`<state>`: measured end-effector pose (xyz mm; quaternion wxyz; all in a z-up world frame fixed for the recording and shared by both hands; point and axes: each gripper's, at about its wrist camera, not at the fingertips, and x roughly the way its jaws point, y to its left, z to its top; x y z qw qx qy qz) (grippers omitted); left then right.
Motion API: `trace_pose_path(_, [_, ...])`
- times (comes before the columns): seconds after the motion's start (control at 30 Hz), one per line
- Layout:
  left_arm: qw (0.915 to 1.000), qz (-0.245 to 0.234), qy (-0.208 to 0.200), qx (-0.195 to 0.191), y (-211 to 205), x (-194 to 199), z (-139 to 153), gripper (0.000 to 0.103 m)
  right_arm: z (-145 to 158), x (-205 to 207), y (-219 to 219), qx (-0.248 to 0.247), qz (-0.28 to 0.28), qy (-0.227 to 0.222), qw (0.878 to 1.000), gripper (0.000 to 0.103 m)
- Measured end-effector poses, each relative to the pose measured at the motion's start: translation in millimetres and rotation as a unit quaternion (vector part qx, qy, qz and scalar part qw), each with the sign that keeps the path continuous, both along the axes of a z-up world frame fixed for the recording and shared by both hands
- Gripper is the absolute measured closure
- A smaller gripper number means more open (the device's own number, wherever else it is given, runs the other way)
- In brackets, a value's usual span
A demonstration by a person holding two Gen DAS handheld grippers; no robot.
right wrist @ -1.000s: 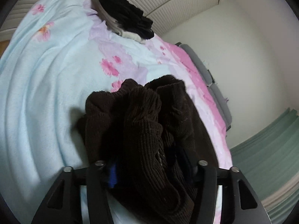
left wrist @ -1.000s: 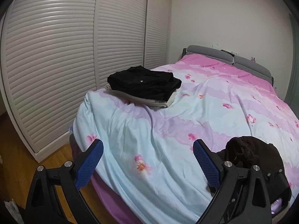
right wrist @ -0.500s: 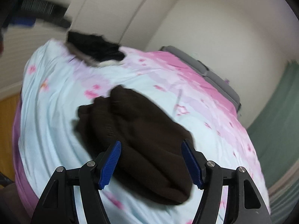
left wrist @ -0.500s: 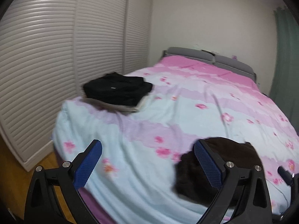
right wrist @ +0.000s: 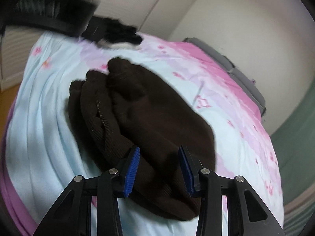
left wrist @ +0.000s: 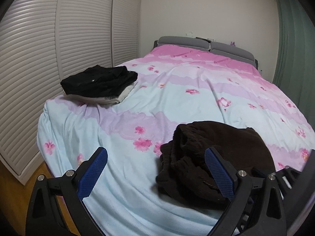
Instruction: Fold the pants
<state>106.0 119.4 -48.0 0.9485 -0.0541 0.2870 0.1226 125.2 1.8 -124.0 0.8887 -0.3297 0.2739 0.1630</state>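
The brown pants lie bunched on the bed – the right gripper closing over them, seemingly not yet pinching – the left gripper beside them gaping wide, empty.

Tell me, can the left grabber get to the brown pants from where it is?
Probably yes. The left gripper is open, and the brown pants lie bunched on the bedspread right by its right finger, with nothing between. It would only need to shift sideways a little.

One brown pants; one folded stack, maybe three garments.
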Motion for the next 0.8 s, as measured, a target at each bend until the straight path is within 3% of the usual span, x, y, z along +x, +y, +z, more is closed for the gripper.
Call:
trace_pose_path(0.03, [1.0000,0.002,0.001,-0.001,2,0,-1,0.002,-4,4,3,-0.007,0.003,0.005,1.000,0.066])
trace_pose_path(0.1, [0.9999,0.011,0.005,-0.004,10,0,-3,0.002,-12,15,8,-0.010,0.008,0.024,1.000,0.088])
trace_pose_path(0.2, [0.9997,0.021,0.007,-0.009,19,-4,-5,0.002,-8,17,6,0.017,0.008,0.028,0.999,0.093])
trace_pose_path(0.37, [0.9992,0.033,0.015,-0.014,31,-6,-11,0.002,10,-20,-4,0.032,0.035,-0.045,0.998,0.094])
trace_pose_path(0.5, [0.9991,0.031,0.021,-0.021,33,-5,-15,0.002,-25,-22,-3,0.006,0.050,-0.004,0.999,0.093])
trace_pose_path(0.63, [0.9994,0.022,0.019,-0.018,28,-7,-15,0.002,-46,-28,2,-0.011,0.062,-0.016,0.998,0.093])
trace_pose_path(0.8, [0.9997,0.013,0.006,-0.022,23,-4,-7,0.002,-39,-22,-4,0.026,0.048,-0.012,0.998,0.086])
